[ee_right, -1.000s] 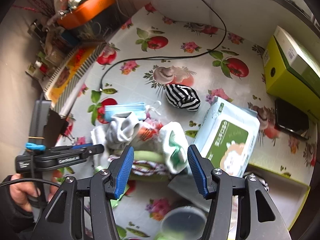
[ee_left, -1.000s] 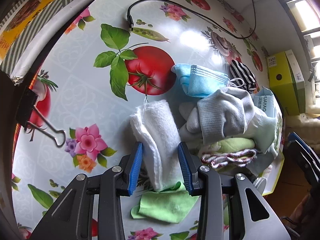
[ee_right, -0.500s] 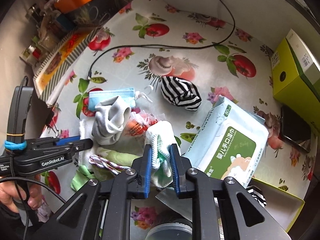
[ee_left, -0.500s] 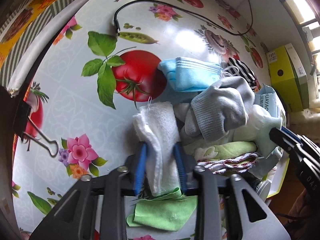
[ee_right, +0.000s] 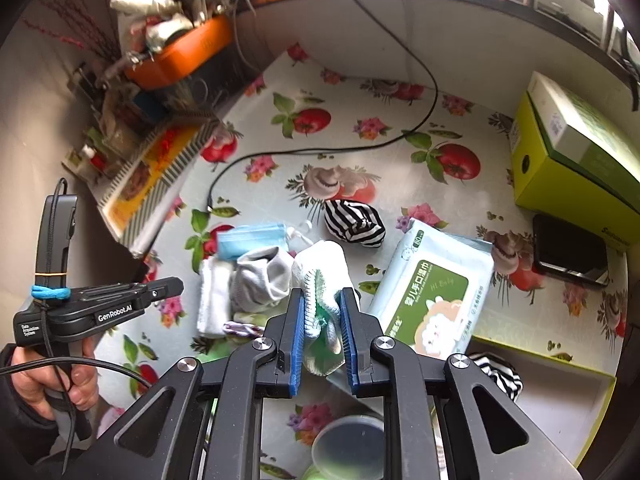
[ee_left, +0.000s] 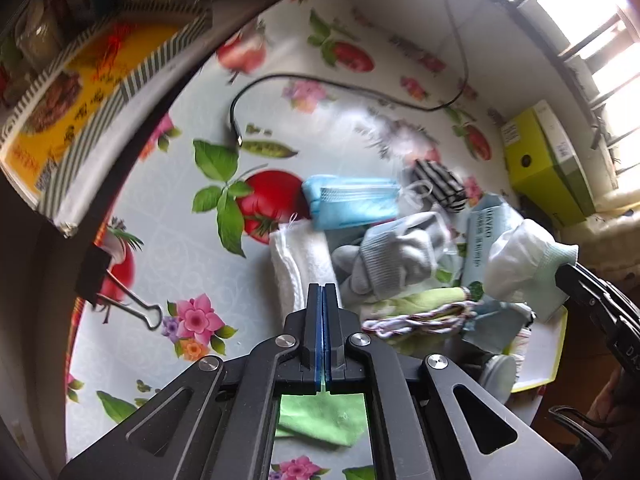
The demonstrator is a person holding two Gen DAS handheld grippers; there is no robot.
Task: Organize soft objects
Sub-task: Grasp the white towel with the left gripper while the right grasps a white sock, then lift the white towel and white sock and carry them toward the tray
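- The right gripper point(ee_right: 323, 300) has just clamped onto the white-and-green glove point(ee_right: 320, 272). The glove now hangs pinched between the blue pads, raised off the heap just left of the wipes pack point(ee_right: 432, 300).
- The left gripper point(ee_left: 323, 292) has snapped fully together with nothing between its jaws. The white towel point(ee_left: 292, 268) it straddled a moment ago still lies on the table, further left of the wipes pack. I'd call that grab a miss that needs redoing.
- One soft item is in hand, so sorting has barely begun. The grey sock point(ee_right: 264, 276) and blue mask point(ee_right: 250, 240) wait left of the pack, and the striped sock point(ee_right: 354, 226) lies just behind it.
- A glossy tomato-and-flower tablecloth point(ee_right: 360, 148) lies under it all, with a black cable point(ee_right: 400, 140) trailing across it beyond the pack.
- Right of the pack stands a yellow-green box point(ee_right: 572, 172). Far behind and to the left, an orange basket point(ee_right: 188, 54) sits among clutter.
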